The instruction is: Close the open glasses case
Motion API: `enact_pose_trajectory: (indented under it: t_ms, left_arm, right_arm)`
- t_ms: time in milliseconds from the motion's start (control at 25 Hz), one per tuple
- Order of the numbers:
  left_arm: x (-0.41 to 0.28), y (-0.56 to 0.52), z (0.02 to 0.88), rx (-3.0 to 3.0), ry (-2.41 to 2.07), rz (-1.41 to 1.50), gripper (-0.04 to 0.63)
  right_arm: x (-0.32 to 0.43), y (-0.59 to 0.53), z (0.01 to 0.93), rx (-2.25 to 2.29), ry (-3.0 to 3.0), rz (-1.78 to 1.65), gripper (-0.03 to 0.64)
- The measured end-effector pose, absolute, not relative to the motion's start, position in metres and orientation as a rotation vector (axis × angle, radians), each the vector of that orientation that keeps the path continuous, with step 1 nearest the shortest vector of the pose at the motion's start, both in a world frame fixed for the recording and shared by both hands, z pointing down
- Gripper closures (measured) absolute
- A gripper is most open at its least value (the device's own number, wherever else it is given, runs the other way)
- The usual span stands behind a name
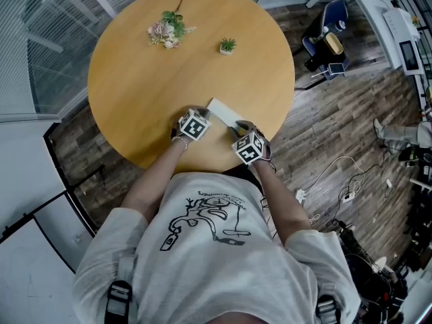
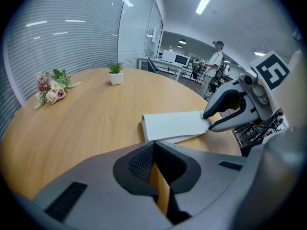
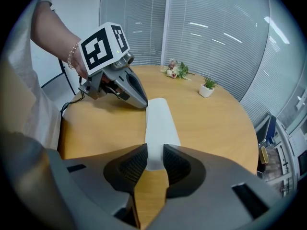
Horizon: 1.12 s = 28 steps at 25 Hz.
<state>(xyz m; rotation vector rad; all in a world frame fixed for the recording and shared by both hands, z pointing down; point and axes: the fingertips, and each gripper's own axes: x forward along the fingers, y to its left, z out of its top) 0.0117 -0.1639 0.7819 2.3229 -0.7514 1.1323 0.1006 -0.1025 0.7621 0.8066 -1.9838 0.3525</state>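
2 grippers work at the near edge of the round table [image 1: 169, 73] in the head view. The left gripper [image 1: 199, 119] and right gripper [image 1: 240, 131] flank the white glasses case [image 1: 221, 111], which lies flat between them. In the left gripper view, I see its jaws clenched together on nothing, with the case ahead and to the right. In the right gripper view, the pads grasp the case's near end.

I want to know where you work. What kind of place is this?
Most likely an office meeting corner. There is a round wooden table, glass walls with blinds around it, and a microwave on a counter farther back, like a staff kitchen area.
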Motion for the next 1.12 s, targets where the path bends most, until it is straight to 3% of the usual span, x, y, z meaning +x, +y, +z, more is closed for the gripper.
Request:
enact_pose_trajectory:
  t_ms: [1120]
  left_arm:
    - [0.003,-0.152,0.754,2.26,-0.865,0.983,0.575]
  right_arm:
    - [0.112,-0.117,0.736,0.906,-2.031,0.456,0.545]
